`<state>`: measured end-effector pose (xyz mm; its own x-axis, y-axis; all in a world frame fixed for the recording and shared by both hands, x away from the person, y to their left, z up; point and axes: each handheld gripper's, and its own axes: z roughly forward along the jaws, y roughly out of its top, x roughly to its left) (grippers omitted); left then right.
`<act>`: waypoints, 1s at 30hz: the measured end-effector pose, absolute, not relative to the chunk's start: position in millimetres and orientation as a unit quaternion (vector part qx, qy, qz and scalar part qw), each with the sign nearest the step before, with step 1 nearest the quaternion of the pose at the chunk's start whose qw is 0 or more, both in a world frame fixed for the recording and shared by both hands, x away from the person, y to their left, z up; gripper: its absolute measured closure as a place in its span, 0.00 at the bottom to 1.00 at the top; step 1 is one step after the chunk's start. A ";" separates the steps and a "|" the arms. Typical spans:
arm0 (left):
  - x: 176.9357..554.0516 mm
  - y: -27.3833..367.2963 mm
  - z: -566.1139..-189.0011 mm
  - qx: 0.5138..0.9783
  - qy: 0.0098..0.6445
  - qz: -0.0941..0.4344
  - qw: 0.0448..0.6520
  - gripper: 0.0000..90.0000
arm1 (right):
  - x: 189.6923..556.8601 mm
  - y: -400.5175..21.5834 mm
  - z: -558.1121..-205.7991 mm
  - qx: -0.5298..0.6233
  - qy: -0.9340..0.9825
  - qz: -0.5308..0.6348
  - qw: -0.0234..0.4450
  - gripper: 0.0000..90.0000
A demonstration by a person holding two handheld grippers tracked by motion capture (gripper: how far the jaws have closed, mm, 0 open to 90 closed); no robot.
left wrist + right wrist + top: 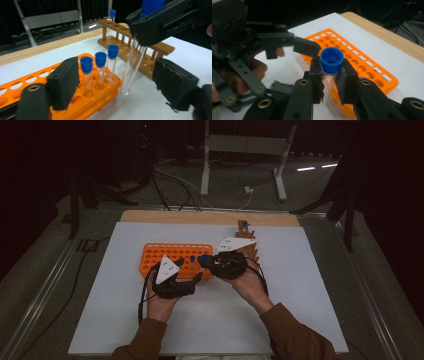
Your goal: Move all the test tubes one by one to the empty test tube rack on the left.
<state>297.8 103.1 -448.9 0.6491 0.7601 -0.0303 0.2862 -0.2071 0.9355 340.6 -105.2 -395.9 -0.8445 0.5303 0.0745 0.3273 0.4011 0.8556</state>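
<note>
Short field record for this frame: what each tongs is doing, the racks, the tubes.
right tongs: shut on a blue-capped test tube, hanging just past the orange rack's end
left tongs: open, jaws either side of that tube's lower end
orange rack: three capped tubes in a row
wooden rack: one capped tube

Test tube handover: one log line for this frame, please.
right gripper: shut on capped test tube | left gripper: open, jaws either side of tube's lower end | orange rack: three capped tubes | wooden rack: one tube
</note>
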 end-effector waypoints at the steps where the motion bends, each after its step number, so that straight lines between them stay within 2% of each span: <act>1: 297.6 102.2 -448.9 0.745 0.351 0.229 0.518 0.34 | 339.8 -103.2 -396.2 0.256 0.831 0.482 0.103 0.85; 6: 296.6 101.4 -448.7 0.753 0.337 0.223 0.519 0.57 | 336.3 -95.1 -397.7 0.248 0.834 0.484 0.097 0.85; 13: 294.4 100.5 -447.9 0.763 0.311 0.219 0.522 0.85 | 334.8 -90.7 -398.9 0.243 0.835 0.486 0.092 0.85; 16: 294.1 100.4 -447.2 0.764 0.308 0.219 0.524 0.87 | 335.1 -91.8 -398.9 0.242 0.833 0.490 0.090 0.84; 25: 297.0 104.7 -446.8 0.752 0.329 0.229 0.523 0.87 | 339.1 -110.5 -393.1 0.263 0.798 0.537 0.080 0.45; 30: 301.7 110.6 -445.8 0.740 0.346 0.244 0.522 0.87 | 341.1 -122.1 -395.6 0.279 0.789 0.540 0.093 0.25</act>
